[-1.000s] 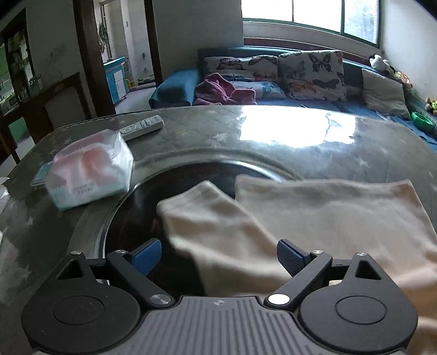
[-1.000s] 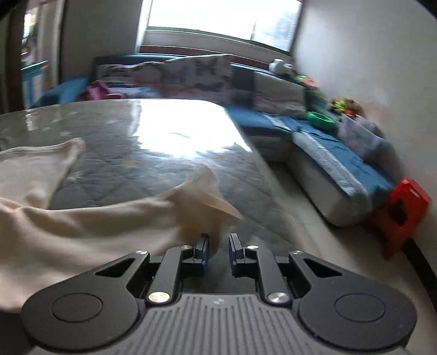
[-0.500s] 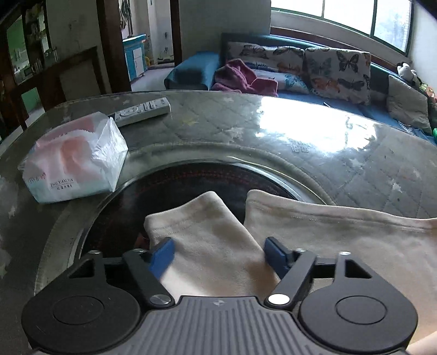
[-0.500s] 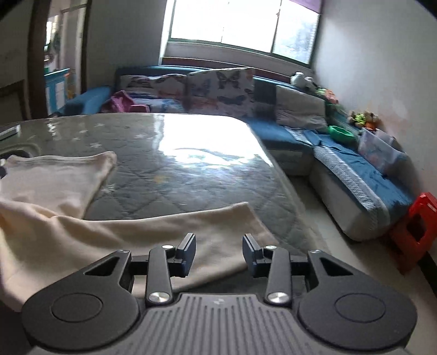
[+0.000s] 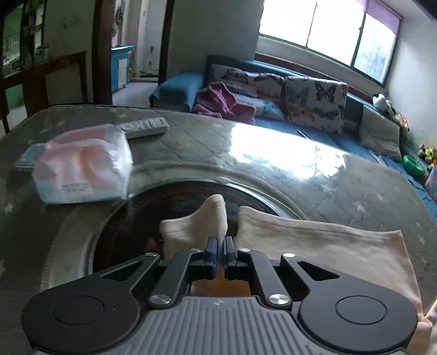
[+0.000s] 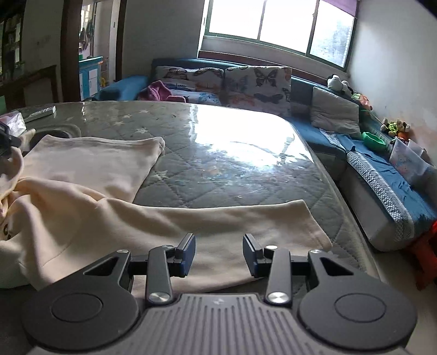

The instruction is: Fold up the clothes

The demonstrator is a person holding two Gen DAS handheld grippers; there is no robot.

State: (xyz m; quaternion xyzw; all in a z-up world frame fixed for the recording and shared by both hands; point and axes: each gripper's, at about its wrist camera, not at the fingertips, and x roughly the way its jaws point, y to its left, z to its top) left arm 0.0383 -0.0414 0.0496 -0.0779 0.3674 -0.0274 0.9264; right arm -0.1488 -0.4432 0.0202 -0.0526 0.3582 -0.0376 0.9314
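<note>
Left gripper (image 5: 220,252) pinched shut on a cream sleeve (image 5: 196,229), cuff sticking up past the blue pads; half a second back, spread wide either side of that sleeve. Right gripper (image 6: 219,252) parted, holding nothing, poised over the other sleeve (image 6: 245,221), laid flat near the table's edge; one second back, clamped on a raised corner of that cloth. Cream garment (image 6: 90,163) spread across the table (image 6: 224,153), body panel toward the middle, one end bunched at the left side. Table covered in grey quilted padding under a glossy clear sheet, bright with window glare; dark round inset (image 5: 174,196) in the table beneath the gripped sleeve. On the table's far left, a tissue pack (image 5: 82,166), remote control (image 5: 144,127) just behind it. Beyond the table, a blue sofa (image 6: 382,169) with butterfly cushions (image 6: 259,84), a purple garment (image 5: 224,102) and window (image 6: 275,24) above.
</note>
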